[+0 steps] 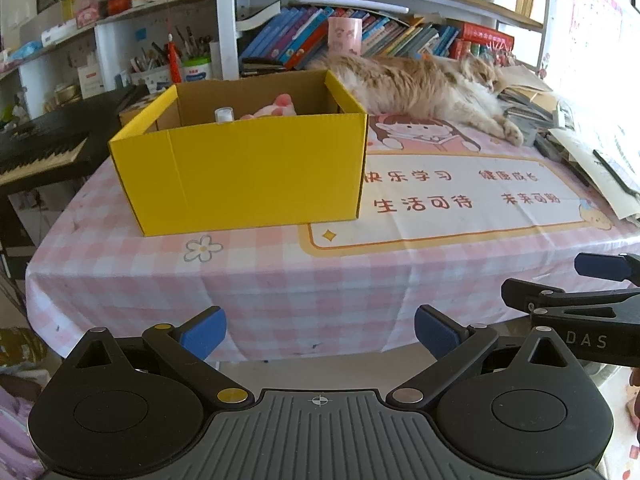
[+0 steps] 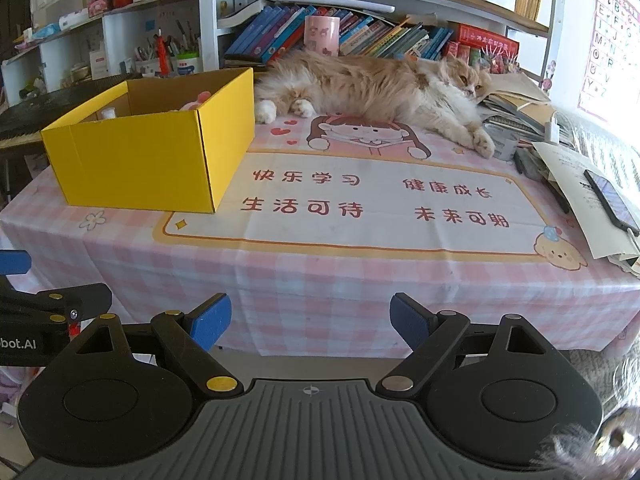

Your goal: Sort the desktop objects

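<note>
A yellow cardboard box [image 1: 244, 172] [image 2: 148, 160] stands open-topped on the left of the desk, which wears a pink checked cloth [image 1: 280, 280] [image 2: 320, 272]. Inside it I see a pink plush toy [image 1: 276, 110] [image 2: 196, 102] and a small white bottle [image 1: 224, 114] [image 2: 108, 113]. My left gripper [image 1: 320, 332] hangs open before the desk's front edge, nothing between its blue pads. My right gripper [image 2: 310, 322] is open too, beside it and equally short of the desk; part of it shows at the right of the left wrist view [image 1: 576, 296].
A long-haired orange and white cat [image 1: 420, 84] [image 2: 380, 88] lies along the back of the desk. Papers and books [image 2: 520, 108] pile up at the right, with a phone [image 2: 610, 200] on them. Bookshelves stand behind, a keyboard [image 1: 36, 148] to the left.
</note>
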The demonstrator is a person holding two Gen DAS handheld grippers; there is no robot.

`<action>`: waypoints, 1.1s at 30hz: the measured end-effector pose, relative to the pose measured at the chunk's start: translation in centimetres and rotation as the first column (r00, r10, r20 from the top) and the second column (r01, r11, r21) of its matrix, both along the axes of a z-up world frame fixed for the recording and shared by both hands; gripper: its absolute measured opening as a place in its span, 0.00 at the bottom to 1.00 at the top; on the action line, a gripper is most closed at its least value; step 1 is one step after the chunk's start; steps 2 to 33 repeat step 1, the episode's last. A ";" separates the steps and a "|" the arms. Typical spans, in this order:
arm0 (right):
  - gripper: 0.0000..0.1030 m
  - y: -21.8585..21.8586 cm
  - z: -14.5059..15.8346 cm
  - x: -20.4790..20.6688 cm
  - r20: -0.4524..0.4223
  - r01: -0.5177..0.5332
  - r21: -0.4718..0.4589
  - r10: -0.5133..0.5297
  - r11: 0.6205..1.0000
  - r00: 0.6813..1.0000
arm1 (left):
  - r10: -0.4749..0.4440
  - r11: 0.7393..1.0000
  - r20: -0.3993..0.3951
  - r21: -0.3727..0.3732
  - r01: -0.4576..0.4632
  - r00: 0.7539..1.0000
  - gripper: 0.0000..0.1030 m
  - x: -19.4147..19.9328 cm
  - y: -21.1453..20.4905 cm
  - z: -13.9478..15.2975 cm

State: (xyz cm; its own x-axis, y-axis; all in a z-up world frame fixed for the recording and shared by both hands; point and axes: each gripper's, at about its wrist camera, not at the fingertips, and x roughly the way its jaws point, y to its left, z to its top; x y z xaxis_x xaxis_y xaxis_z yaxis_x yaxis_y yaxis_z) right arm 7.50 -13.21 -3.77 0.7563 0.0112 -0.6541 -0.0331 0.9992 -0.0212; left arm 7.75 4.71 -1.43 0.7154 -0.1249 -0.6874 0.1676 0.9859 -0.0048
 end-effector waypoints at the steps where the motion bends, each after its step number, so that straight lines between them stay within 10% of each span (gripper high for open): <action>1: 0.83 0.0 0.0 0.1 -0.001 -0.001 0.000 0.001 1.000 1.000 | -0.002 1.000 0.002 0.004 0.002 1.000 0.99 0.0 -0.1 0.0; 33: 0.83 0.0 0.0 0.1 -0.001 -0.001 0.000 0.001 1.000 1.000 | -0.002 1.000 0.002 0.004 0.002 1.000 0.99 0.0 -0.1 0.0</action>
